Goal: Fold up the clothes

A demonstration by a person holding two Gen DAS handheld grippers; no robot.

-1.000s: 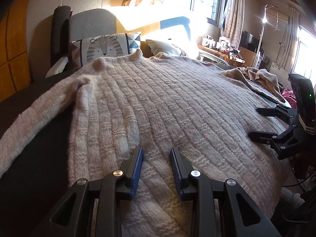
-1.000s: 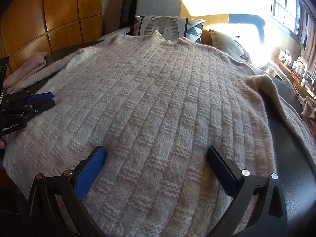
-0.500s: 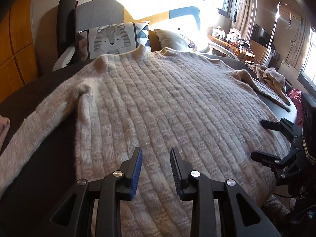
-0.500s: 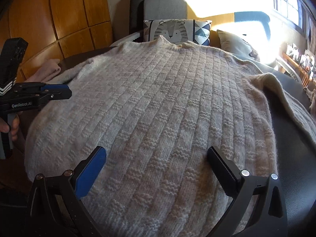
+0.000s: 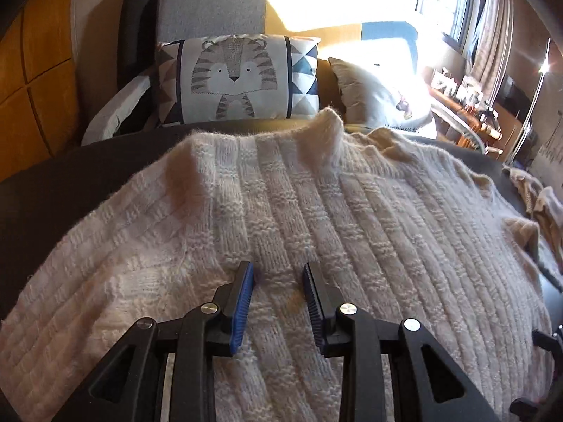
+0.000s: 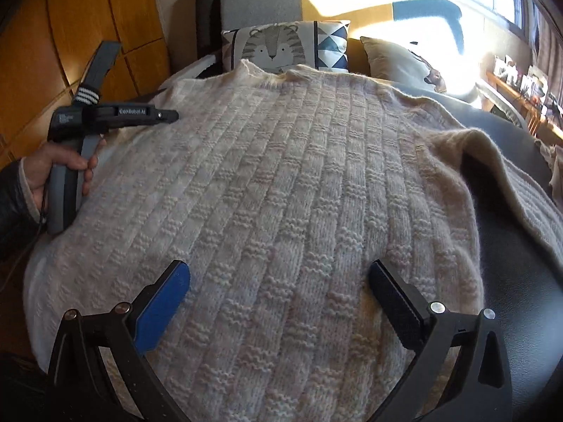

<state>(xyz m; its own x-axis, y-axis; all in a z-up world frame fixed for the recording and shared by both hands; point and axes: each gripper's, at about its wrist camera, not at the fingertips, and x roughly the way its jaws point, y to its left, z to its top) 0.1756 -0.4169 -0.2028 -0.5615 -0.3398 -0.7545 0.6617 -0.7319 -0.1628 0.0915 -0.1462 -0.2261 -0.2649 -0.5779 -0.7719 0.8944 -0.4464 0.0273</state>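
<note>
White "GenRobot.AI" lettering along the left claw (image 6: 165,116) above the sweater (image 6: 281,193).

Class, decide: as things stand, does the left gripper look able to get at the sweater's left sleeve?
Probably yes. The left gripper hovers with jaws apart over the sweater; its left sleeve lies uncovered beside it, nothing between.

- A lived-in home room.
- Tiger-print cushion (image 5: 239,81) on a grey chair (image 5: 211,10).
- Curtains (image 5: 489,31) beside a sunny window (image 5: 443,0).
- Wooden wall panels (image 6: 88,35).
</note>
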